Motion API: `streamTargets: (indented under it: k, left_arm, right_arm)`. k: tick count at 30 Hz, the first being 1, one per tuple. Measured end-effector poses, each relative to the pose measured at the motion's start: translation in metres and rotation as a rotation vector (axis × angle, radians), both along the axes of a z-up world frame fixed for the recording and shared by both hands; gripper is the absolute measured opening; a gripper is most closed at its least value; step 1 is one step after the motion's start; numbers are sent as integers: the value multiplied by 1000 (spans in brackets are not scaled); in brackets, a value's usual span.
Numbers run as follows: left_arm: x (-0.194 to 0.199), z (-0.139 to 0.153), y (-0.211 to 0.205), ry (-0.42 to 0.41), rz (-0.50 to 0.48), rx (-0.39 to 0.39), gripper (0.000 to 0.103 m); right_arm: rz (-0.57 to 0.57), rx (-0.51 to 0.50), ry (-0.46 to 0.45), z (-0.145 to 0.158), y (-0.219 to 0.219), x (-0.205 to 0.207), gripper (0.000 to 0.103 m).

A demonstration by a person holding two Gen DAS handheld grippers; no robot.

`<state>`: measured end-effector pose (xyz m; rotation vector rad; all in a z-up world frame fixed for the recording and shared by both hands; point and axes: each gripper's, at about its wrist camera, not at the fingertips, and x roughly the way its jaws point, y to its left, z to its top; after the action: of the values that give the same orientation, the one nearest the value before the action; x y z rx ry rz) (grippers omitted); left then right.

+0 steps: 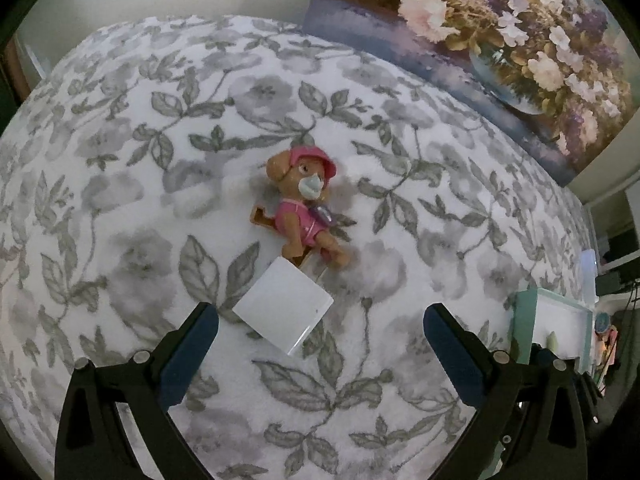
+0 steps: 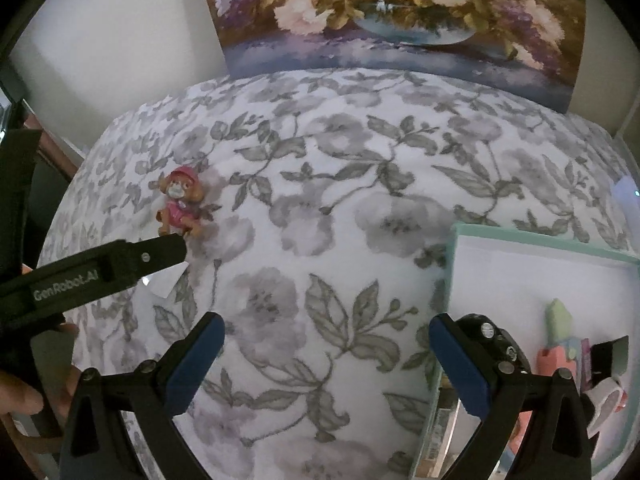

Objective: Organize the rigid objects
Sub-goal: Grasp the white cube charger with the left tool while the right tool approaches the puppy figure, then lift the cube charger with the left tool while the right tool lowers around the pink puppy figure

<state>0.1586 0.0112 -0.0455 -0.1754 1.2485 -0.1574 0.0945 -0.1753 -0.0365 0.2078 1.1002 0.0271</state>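
A: Where is the toy dog (image 1: 305,204) right now?

B: Lying on the flowered blanket (image 1: 120,184), head toward the painting (image 1: 500,40) that leans at the far edge. It wears a pink hat and a pink suit. From the right wrist view the toy dog (image 2: 181,205) shows far to the left, small.

A: And the white thing by it?

B: A flat white square box (image 1: 283,312), tilted so one corner points at the toy's legs. The corner looks to be touching or just overlapping one of the feet; I cannot tell which.

A: What of the left gripper (image 1: 320,312)?

B: Its fingers (image 1: 192,356) are spread wide and hold nothing. The white box lies between them, nearer the left finger, apart from both.

A: The right gripper (image 2: 326,324)?

B: Also spread wide, empty, hanging over bare blanket. Its right finger (image 2: 460,364) stands at the edge of a tray (image 2: 540,240) with a pale green rim and a white floor.

A: Anything in the tray?

B: A few small things in the near right part: a pale green block (image 2: 559,318), something pink, something black. They are too crowded to name surely.

A: Can the right camera see the other gripper?

B: Yes, the left gripper (image 2: 176,250) reaches in from the left, its tip just beside the toy's feet, with a hand (image 2: 24,396) behind it at the picture's edge.
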Motion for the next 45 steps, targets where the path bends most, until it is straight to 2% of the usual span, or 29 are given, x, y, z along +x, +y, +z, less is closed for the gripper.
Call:
streamTargets:
  k: [3, 6, 8, 10, 14, 19, 36, 45]
  left_arm:
    - [1, -6, 1, 10, 6, -4, 102]
    - [2, -12, 2, 22, 15, -11, 93]
    - [2, -17, 1, 31, 15, 3, 92]
    - [3, -20, -1, 36, 14, 16, 85]
    - [5, -25, -2, 32, 18, 36, 80]
    - [7, -28, -3, 21, 23, 82, 61]
    - [3, -22, 22, 8, 64, 0, 61]
    - [2, -13, 44, -23, 118, 1, 61]
  right_arm:
    - [5, -4, 6, -3, 2, 1, 103]
    - [6, -7, 8, -4, 2, 1, 103]
    - [6, -8, 12, -5, 2, 2, 103]
    - [4, -8, 16, -6, 1, 2, 103]
    - [5, -9, 22, -9, 1, 2, 103]
    - [12, -14, 27, -12, 4, 5, 103]
    - [41, -37, 38, -25, 27, 26, 103]
    - [71, -56, 22, -22, 48, 48, 103]
